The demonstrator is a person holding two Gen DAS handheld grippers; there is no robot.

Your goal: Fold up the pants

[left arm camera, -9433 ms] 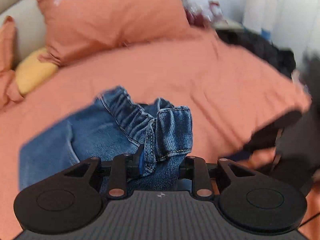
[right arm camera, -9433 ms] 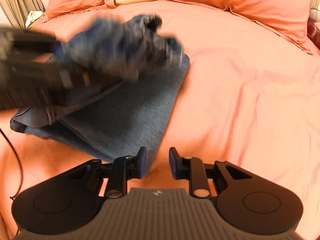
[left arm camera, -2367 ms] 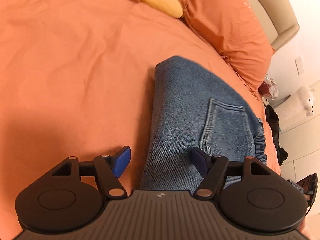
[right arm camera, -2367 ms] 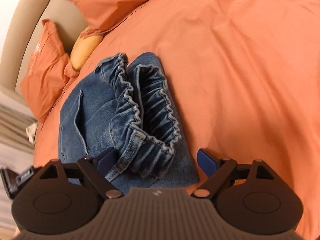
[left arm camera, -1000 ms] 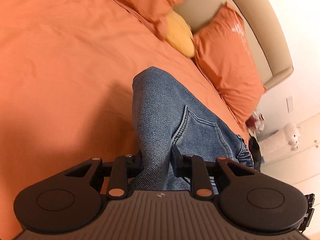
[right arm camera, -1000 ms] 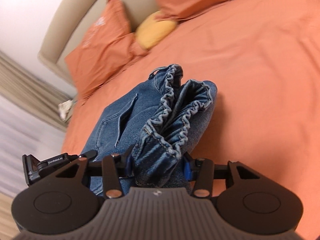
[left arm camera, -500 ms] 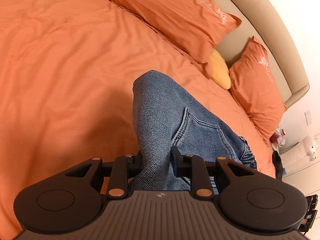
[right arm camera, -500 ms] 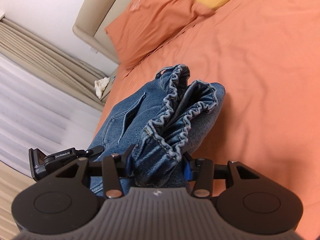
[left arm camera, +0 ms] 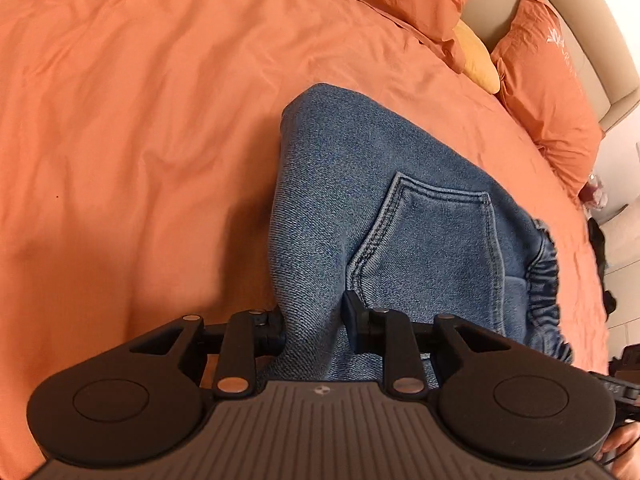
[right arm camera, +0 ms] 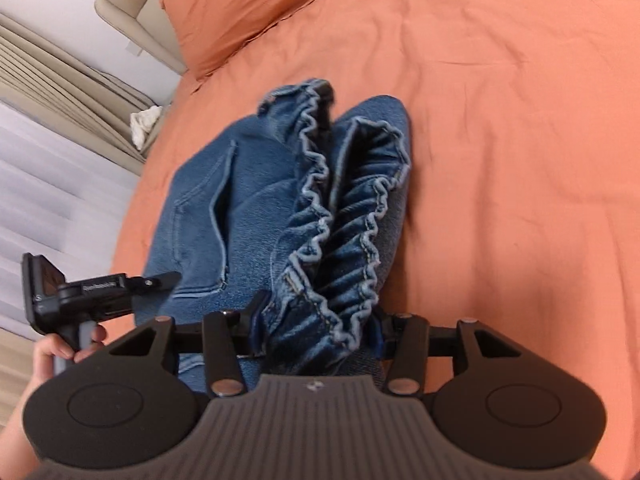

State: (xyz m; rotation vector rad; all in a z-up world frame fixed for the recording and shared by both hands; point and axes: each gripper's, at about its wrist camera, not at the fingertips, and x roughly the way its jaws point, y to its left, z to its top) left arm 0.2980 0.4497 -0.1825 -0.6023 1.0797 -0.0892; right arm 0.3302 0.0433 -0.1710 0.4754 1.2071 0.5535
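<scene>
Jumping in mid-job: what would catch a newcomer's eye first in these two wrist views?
The folded blue jeans lying mid-bed on the bright orange sheet. The left gripper is clamped on the folded denim edge beside the back pocket, and the right gripper is clamped on the ruffled elastic waistband. Orange pillows and a yellow cushion sit by the headboard.

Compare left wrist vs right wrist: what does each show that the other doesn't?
Left wrist only: the yellow cushion between orange pillows, and the left gripper, whose jaws have just been opening, with the plain folded edge of the blue denim pants between them.

Right wrist only: beige curtains, and the right gripper, jaws also just opening, around the ruffled elastic waistband.

Both: pants, back pocket, orange bedsheet.
</scene>
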